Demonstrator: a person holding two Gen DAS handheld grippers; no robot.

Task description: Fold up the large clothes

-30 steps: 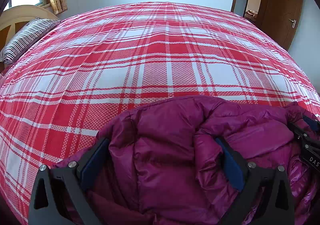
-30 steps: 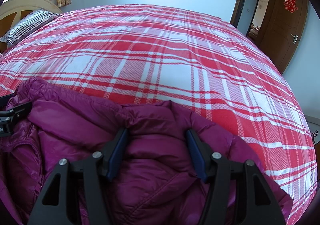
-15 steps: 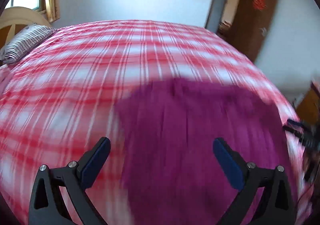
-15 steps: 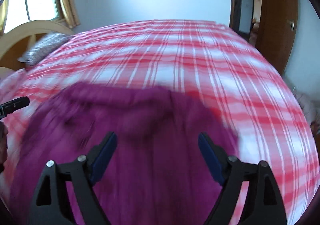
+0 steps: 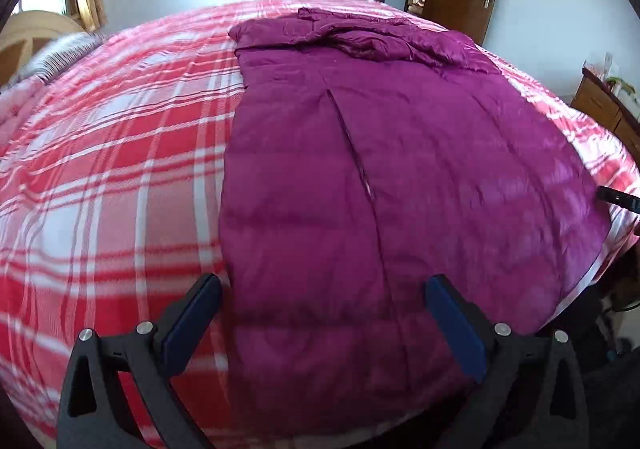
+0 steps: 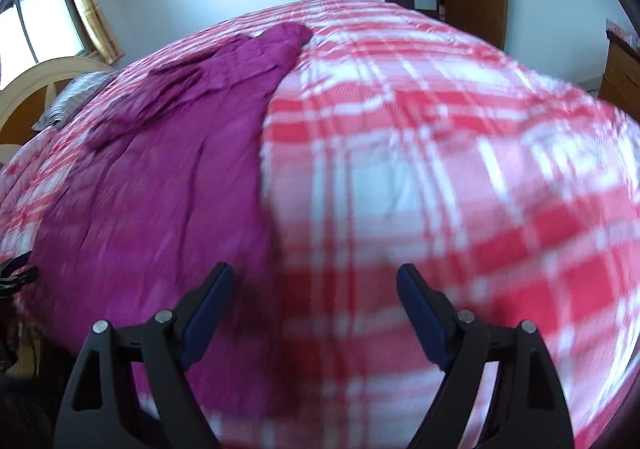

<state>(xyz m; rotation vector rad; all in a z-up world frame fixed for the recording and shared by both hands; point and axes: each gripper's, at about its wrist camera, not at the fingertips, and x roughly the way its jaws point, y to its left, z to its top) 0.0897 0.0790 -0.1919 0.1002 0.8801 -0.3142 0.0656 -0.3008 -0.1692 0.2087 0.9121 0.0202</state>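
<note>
Left wrist view says it all: the magenta down coat [image 5: 400, 177] is now spread out long and mostly flat on the red plaid bedspread [image 5: 120, 169], with its front zipper [image 5: 356, 153] running up the middle and the hood or collar end bunched up at the far side near the door. A second ago both grippers were clamped on puffy handfuls of it, right up against the cameras. Half a second ago everything was a blur and the jaws were already apart, so I'd guess it got flung out and dropped.

Now the left gripper [image 5: 322, 323] is spread wide with nothing in it, hovering over the near hem, which sits at the bed's edge. Right wrist view is still smeary, but the right gripper [image 6: 314, 307] is wide and empty too, sitting over the coat's right edge [image 6: 264, 153] where purple meets plaid. One sleeve [image 6: 192, 85] looks to be lying folded across the upper body on that side, hard to say exactly.

For the task, my read is that the layout step is done and actual folding hasn't started. The top end looks rumpled, so it may want smoothing first. That shiny shell will probably be slippery and puff back up after a fold.
</note>
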